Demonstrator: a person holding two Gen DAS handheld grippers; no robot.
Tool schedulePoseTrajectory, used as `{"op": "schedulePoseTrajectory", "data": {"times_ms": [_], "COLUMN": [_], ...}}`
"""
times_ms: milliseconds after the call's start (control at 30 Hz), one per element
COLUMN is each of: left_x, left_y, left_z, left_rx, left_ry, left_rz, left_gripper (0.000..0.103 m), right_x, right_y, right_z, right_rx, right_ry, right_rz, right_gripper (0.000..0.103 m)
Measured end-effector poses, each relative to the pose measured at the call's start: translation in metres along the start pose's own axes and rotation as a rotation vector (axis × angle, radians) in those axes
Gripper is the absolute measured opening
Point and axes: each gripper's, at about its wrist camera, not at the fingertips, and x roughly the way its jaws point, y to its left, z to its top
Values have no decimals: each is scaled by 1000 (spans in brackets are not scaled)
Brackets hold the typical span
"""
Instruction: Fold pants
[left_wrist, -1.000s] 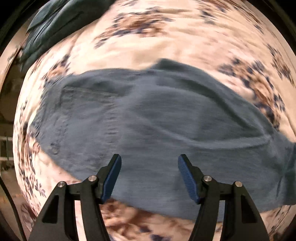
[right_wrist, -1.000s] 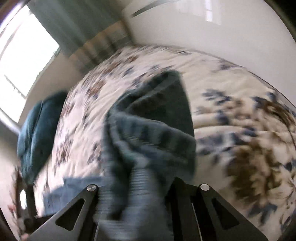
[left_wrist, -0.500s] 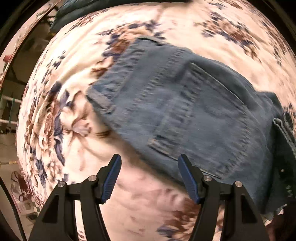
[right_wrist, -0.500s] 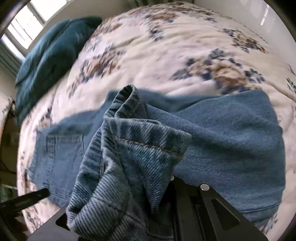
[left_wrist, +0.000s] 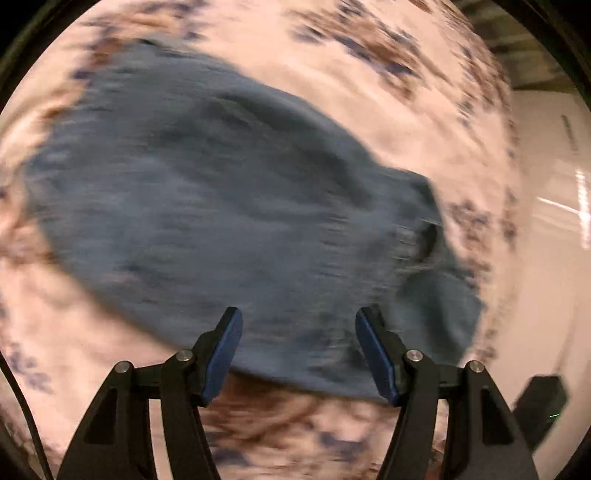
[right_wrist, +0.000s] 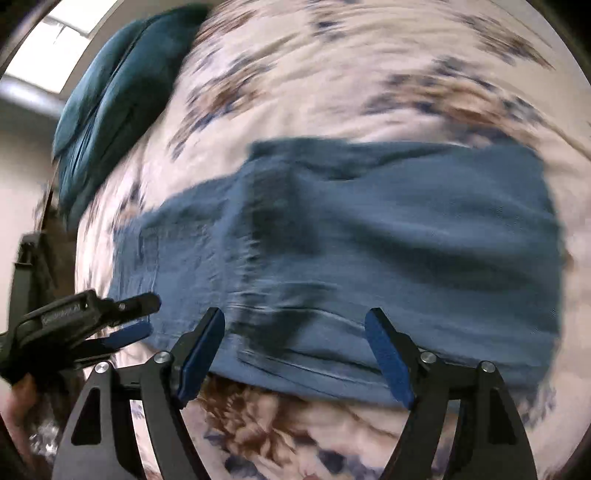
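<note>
Floral bedspread (right_wrist: 332, 74); teal pillow (right_wrist: 122, 96) at head; bright window (right_wrist: 55, 37); pale wall (left_wrist: 546, 166).

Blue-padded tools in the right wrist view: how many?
2. The right tool spreads open at bottom centre above the blue denim pants; the left tool enters at lower left.

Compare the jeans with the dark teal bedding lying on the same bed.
The jeans are mid-blue denim; the teal bedding is darker and greener. The jeans lie folded flat near both open tools, the right tool and the left tool; the bedding sits bunched up at the far edge. Both rest on the floral bedspread.
</note>
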Motion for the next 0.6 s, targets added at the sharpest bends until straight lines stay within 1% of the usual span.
{"op": "schedulePoseTrajectory", "data": {"times_ms": [33, 133, 167, 200, 233, 267, 300, 333, 367, 400, 433, 467, 500, 600], "left_x": [10, 48, 60, 73, 82, 86, 92, 94, 95, 93, 88, 86, 85, 74], "left_y": [-12, -49, -57, -69, -82, -87, -94, -98, -100, -98, -94, -88, -78, -61], "left_z": [2, 10, 12, 10, 7, 6, 2, -3, -9, -15, -19, -21, -19, -11], "left_rx": [13, 67, 87, 118, 171, 216, 272, 308, 350, 386, 405, 412, 398, 319], "left_ry": [27, 108, 141, 165, 159, 154, 141, 118, 99, 78, 51, 44, 50, 95], "left_rz": [-17, -7, -5, 34, 104, 139, 185, 234, 270, 293, 312, 325, 331, 261], "left_gripper": [63, 64, 64, 64, 64, 64, 61, 45, 32, 28, 21, 19, 18, 19], "right_x": [-7, -12, -12, -12, -13, -15, -17, -20, -22, -25, -27, -29, -30, -32], "right_y": [-20, -76, -87, -100, -113, -122, -131, -137, -143, -148, -152, -155, -159, -162], "right_z": [2, 5, 6, 6, 6, 11, 12, 14, 15, 16, 17, 17, 17, 15], "right_rx": [56, 201, 228, 257, 283, 291, 299, 304, 307, 308, 310, 311, 310, 298], "right_ry": [-8, 1, 5, 6, 3, -1, -9, -13, -18, -22, -21, -20, -16, 9], "right_rz": [1, 24, 25, 34, 50, 55, 56, 57, 61, 64, 62, 59, 57, 64], "right_gripper": [81, 81, 81, 81, 81, 81, 81, 81, 81, 81, 81, 81, 81, 81]}}
